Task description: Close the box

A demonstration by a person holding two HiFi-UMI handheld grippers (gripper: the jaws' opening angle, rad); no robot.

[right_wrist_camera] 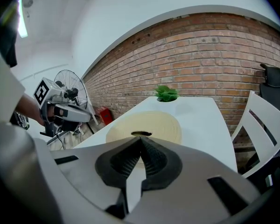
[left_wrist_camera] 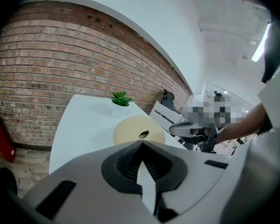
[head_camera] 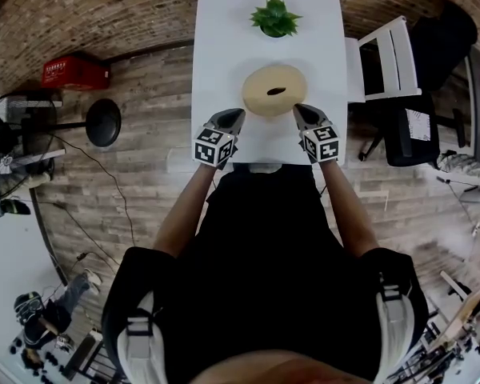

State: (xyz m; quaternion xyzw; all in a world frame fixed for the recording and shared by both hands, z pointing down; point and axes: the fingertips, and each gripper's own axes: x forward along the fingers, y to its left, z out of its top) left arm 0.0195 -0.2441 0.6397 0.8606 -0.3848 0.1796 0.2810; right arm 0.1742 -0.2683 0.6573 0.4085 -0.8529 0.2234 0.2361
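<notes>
The round beige box (head_camera: 274,90) sits centred on the white table (head_camera: 224,38), its near edge flanked by the left gripper (head_camera: 238,113) and right gripper (head_camera: 298,108), both pressed together on nothing, their bodies hiding its near rim in their own views; the lid's dark centre mark is unclear.

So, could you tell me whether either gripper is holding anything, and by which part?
Nothing is held: the left gripper and right gripper are shut and empty, beside the round box.

Green potted plant (head_camera: 275,16) at the white table (head_camera: 224,38)'s far end, white chair (head_camera: 384,58) just alongside
</notes>
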